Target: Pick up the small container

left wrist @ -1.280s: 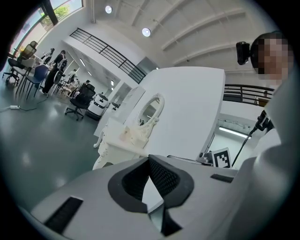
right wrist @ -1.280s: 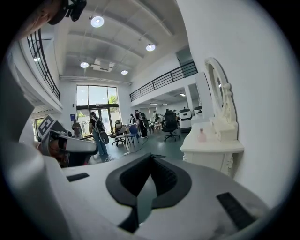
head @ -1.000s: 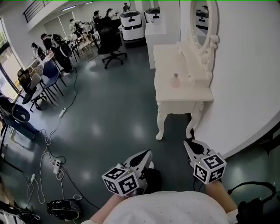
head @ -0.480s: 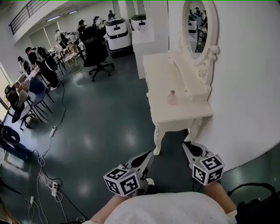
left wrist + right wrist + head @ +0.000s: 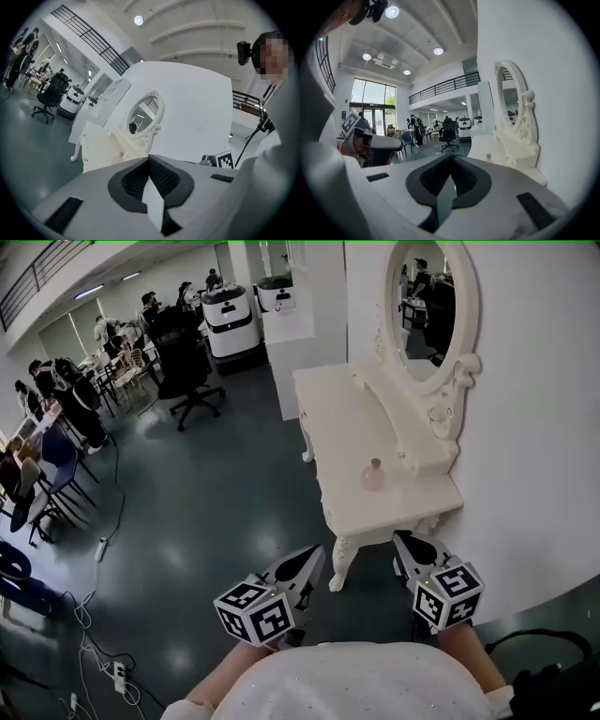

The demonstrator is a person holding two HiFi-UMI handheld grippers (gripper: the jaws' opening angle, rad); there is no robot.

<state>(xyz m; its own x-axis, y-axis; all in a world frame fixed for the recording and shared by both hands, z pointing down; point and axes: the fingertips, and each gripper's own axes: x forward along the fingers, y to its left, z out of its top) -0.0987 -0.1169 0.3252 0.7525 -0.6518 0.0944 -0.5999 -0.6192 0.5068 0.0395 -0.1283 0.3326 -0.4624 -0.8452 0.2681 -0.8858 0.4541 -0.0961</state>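
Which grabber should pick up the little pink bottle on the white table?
Probably the right. The right gripper sits by the front edge of the table, nearer the small container. The left gripper hangs over the floor, farther to the side. Both are shut and empty, so either must open first.

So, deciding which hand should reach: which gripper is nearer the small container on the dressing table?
The right gripper: it sits just before the dressing table corner bearing the small container; the left gripper hangs further out over the floor.

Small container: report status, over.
Left gripper, right gripper shut, empty. Small container upright on dressing table, untouched. Nothing in the way.
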